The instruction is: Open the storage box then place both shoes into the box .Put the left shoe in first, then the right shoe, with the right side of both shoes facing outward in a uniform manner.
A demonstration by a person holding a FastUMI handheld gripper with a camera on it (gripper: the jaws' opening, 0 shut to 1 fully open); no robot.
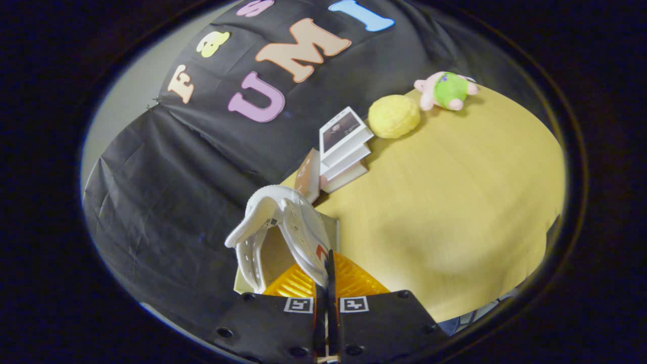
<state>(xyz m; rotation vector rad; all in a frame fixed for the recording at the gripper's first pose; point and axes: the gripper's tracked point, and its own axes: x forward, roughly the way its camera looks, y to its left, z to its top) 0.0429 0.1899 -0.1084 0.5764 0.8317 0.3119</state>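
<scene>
A white shoe (290,222) with its opening and punched lace holes towards me hangs in my gripper (327,263). The two fingers are shut on the shoe's side wall, which is pinched thin between them. Behind and under the shoe a pale flat panel (332,230) shows, which may be part of the storage box; the shoe hides most of it. The whole view is tilted, and the shoe is lifted above the left end of the yellow wooden table (455,202).
Beyond the shoe is a stack of books (344,146) with another book (307,177) leaning beside it. Farther along the table's back edge lie a round yellow plush (393,116) and a pink and green plush toy (446,90).
</scene>
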